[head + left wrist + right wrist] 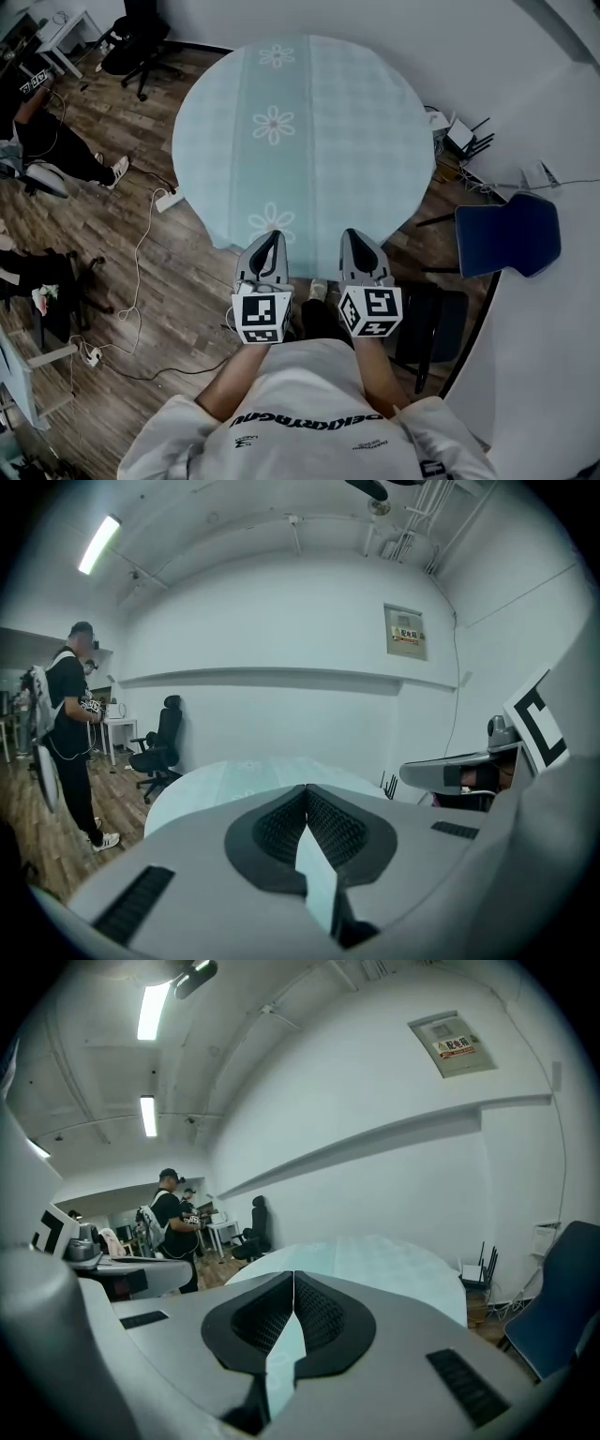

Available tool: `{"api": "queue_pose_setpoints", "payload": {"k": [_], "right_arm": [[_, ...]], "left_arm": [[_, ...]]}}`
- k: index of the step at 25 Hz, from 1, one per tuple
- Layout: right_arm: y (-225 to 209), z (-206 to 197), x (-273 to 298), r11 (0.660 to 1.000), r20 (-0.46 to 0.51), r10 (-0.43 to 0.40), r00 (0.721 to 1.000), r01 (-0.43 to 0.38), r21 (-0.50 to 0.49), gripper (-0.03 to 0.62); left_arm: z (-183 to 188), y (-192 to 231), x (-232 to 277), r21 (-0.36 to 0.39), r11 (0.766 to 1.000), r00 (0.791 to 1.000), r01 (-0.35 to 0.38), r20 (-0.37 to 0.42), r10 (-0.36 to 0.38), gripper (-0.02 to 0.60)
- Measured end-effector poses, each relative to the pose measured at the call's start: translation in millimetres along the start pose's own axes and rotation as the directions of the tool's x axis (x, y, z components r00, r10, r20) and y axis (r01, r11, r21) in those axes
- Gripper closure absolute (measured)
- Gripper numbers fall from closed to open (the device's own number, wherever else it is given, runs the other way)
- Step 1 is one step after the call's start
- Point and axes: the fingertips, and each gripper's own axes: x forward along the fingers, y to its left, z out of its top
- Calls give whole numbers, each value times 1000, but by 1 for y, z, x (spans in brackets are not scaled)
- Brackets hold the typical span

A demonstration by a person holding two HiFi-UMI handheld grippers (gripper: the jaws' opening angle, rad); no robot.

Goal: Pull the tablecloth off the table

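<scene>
A pale teal tablecloth [300,131] with white flower prints covers the round table in the head view. Its near edge hangs toward me. My left gripper [271,240] and right gripper [355,238] sit side by side at that near edge, each shut on the cloth's hem. In the left gripper view, a strip of teal cloth [315,874] runs back between the closed jaws of the left gripper [306,787], with the covered tabletop [244,772] beyond. The right gripper view shows the same: the right gripper [293,1275] is pinched on a cloth strip [281,1349], and the table [384,1258] lies ahead.
A blue chair [506,234] stands at the right of the table, a black office chair [141,42] at the far left. A power strip and cables [167,199] lie on the wood floor. A router [464,139] sits by the white wall. A person [66,728] stands at the left.
</scene>
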Motion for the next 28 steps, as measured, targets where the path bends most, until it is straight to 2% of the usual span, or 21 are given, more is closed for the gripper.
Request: {"api": "queue_pose_setpoints", "payload": {"k": [6,12,16,20,25,28], "right_arm": [[-46,-4,47,999,-64,50,997,-50,-8,557],[-88,-14,100,998,-124,62,990,-61,6,556],[-102,-20,135,999,-159,45,986,-42,18,554],[-109,-28,170,999,-181,52,982,-48,24,553],[-115,-41,211,997,-208,48,977,-35,65,497],[-121,-50,233,997,-225,40,973,-23,78,459]], "left_arm": [[-4,-8,60,-9,998,997,-62,-53,61,566],[-16,3,112,-21,993,988,-115,-108,112,565],[-26,23,141,-66,990,983,-122,-148,111,565],[-41,35,172,-75,990,981,-121,-161,108,565],[-63,56,205,-75,989,975,-124,-193,108,558],[-81,66,226,-118,987,969,-110,-233,80,503]]}}
